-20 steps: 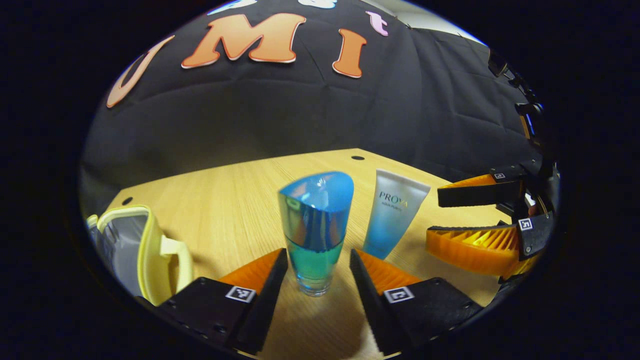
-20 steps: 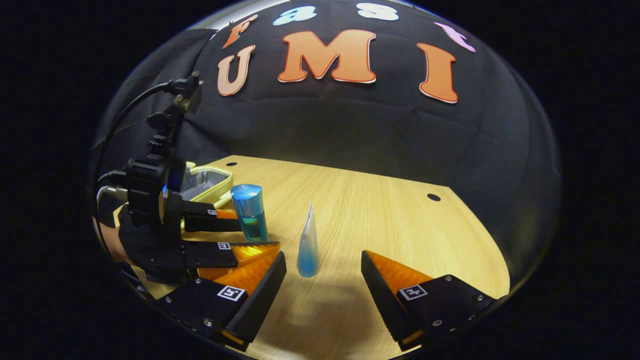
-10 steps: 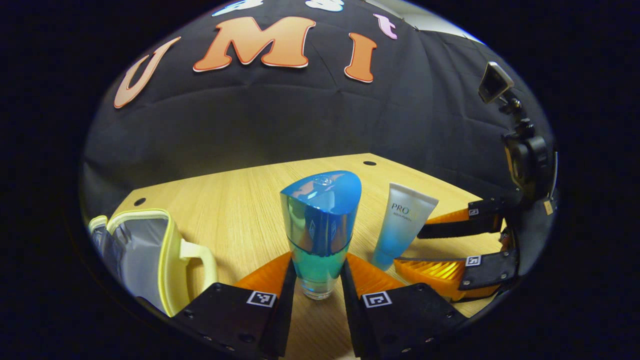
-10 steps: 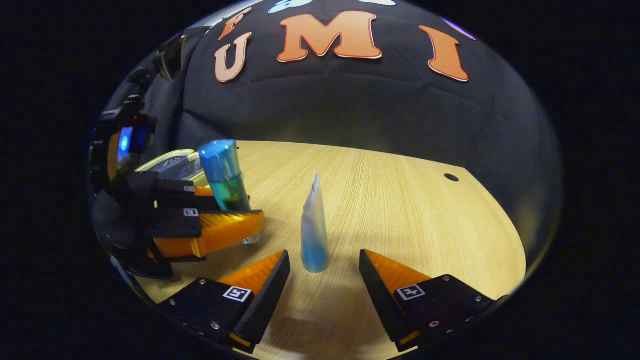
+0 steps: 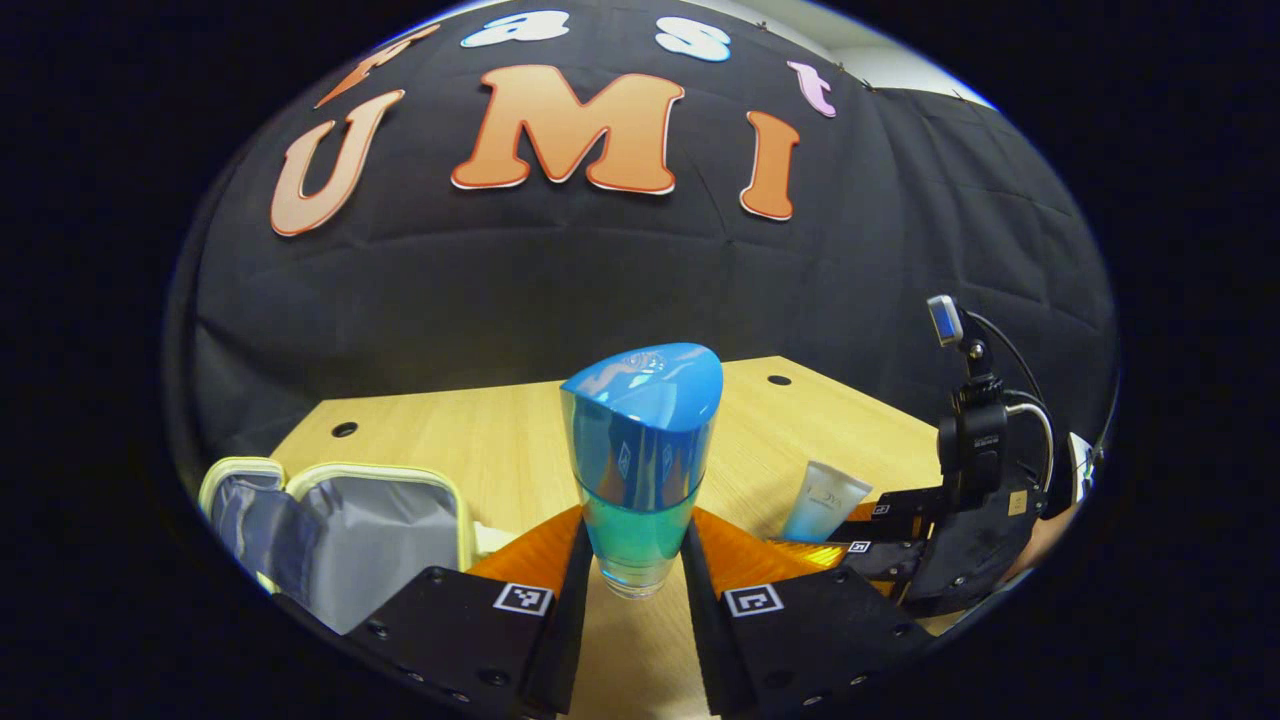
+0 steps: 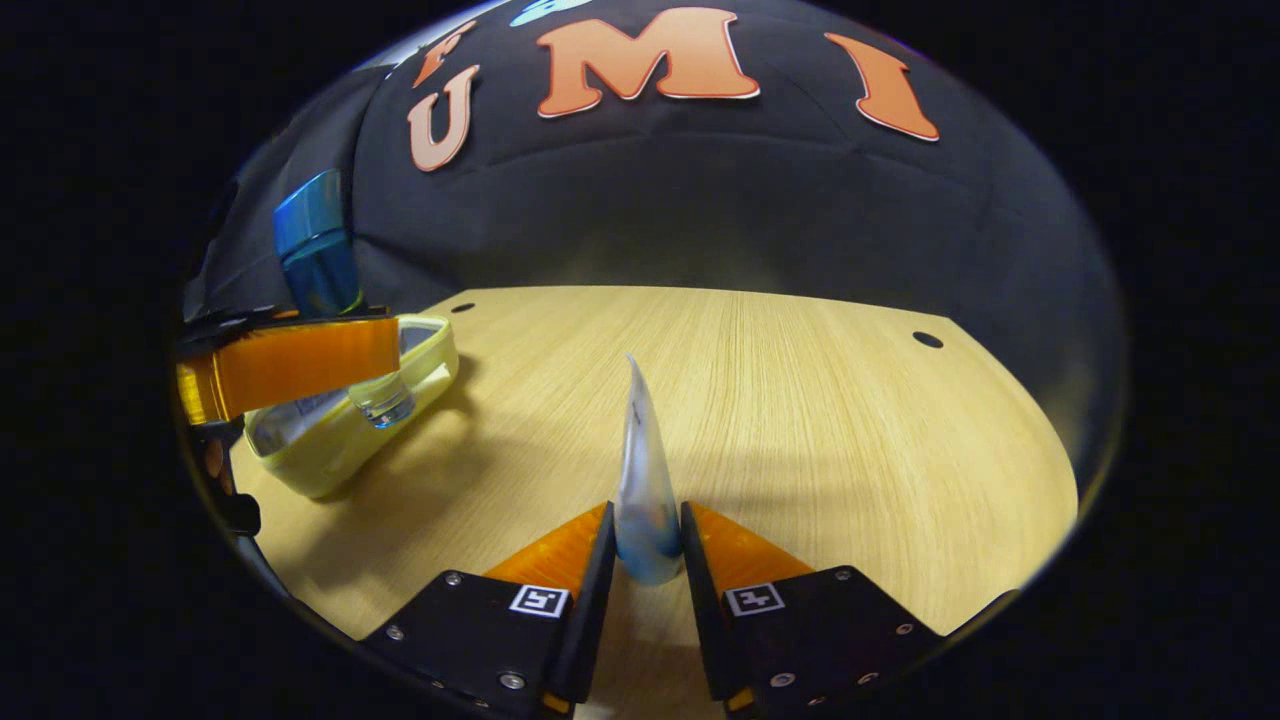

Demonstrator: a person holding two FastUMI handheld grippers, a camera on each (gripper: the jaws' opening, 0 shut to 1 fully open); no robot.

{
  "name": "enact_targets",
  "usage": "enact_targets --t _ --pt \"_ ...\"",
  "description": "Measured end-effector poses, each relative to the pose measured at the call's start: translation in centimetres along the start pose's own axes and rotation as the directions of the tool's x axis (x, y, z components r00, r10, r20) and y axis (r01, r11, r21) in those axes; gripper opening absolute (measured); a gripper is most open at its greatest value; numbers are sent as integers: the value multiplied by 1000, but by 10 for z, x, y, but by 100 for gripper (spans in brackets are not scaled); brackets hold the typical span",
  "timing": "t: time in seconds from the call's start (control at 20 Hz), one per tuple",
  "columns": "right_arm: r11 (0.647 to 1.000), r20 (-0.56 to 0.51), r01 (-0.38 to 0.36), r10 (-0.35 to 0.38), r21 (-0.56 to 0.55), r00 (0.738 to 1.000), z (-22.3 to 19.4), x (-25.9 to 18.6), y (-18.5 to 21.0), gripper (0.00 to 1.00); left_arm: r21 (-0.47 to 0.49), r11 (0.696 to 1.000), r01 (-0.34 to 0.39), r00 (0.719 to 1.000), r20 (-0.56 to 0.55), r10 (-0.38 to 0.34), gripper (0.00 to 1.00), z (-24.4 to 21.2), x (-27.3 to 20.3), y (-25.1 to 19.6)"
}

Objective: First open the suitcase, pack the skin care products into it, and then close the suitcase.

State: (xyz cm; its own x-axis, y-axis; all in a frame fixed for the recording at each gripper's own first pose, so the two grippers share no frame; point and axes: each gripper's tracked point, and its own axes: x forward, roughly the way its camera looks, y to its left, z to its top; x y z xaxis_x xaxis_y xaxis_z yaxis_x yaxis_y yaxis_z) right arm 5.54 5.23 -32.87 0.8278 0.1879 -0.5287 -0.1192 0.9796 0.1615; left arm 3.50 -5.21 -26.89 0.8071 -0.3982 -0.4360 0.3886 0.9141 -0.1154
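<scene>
My left gripper [image 5: 634, 575] is shut on the blue bottle [image 5: 640, 450], which it holds upright above the table. The right gripper view shows that bottle [image 6: 318, 262] raised over the open pale-yellow suitcase [image 6: 350, 425], clamped in the left gripper [image 6: 300, 365]. My right gripper [image 6: 648, 560] is shut on the lower end of the white-and-blue tube [image 6: 645, 480], which stands upright on the table. In the left gripper view the suitcase [image 5: 340, 530] lies open at lower left with its grey lining showing, and the tube [image 5: 826, 498] stands at right in the right gripper [image 5: 880, 535].
The wooden table [image 6: 800, 420] has small round holes near its far corners [image 6: 927, 340]. Bare tabletop stretches to the right of the tube. A hand [image 5: 1050, 530] holds the right gripper at the far right of the left gripper view.
The left gripper closed on the blue bottle and lifted it toward the suitcase. The right gripper moved forward and closed on the tube.
</scene>
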Motion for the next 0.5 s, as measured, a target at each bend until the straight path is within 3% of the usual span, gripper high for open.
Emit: enact_targets --t 0.5 --pt "998 51 -59 58 22 997 85 -50 60 41 -53 990 -128 991 21 129 48 70 -72 87"
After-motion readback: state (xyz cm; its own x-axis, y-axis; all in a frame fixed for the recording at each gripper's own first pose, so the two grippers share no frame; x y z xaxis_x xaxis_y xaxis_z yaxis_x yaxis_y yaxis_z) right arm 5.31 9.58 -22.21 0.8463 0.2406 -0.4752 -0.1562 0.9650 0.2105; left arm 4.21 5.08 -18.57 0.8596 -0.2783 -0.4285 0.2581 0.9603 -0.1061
